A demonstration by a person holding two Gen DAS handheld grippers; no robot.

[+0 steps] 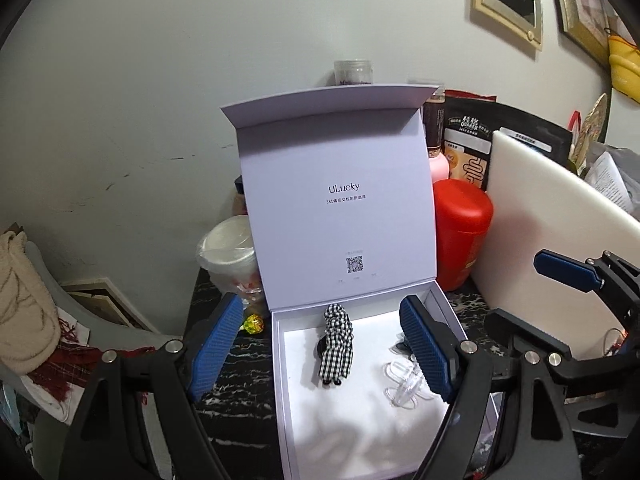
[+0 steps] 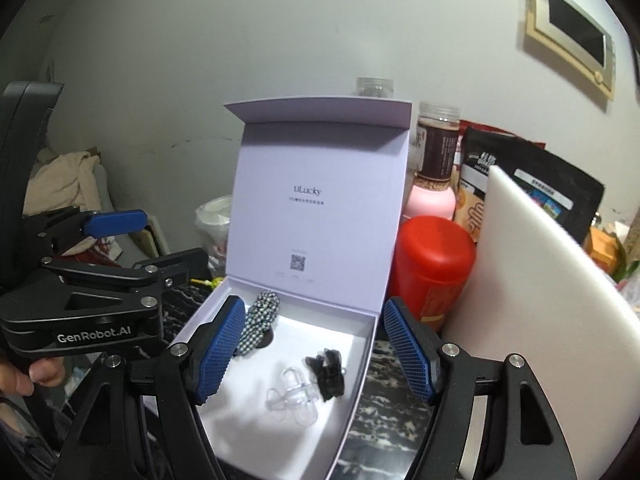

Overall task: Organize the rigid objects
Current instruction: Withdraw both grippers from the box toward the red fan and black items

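Observation:
A white gift box [image 1: 360, 440] stands on the dark marble table with its lid [image 1: 340, 200] raised upright. Inside lie a black-and-white checkered hair clip [image 1: 336, 344] [image 2: 260, 324], a clear plastic clip [image 1: 404, 384] [image 2: 292, 400] and a black clip [image 2: 326, 372]; in the left wrist view the black clip is mostly hidden behind a blue pad. My left gripper [image 1: 320, 350] hovers open above the box, holding nothing. My right gripper [image 2: 316, 350] hovers beside it, also open and empty, above the box floor [image 2: 240, 420].
A red canister [image 1: 462, 232], a pink bottle [image 2: 432, 200] and a black pouch [image 2: 532, 176] crowd the box's right side. A white board [image 1: 552, 208] leans there too. A plastic-wrapped cup [image 1: 230, 256] and a sweet wrapper [image 1: 252, 324] sit left of the box. A hand [image 2: 24, 376] holds the left gripper.

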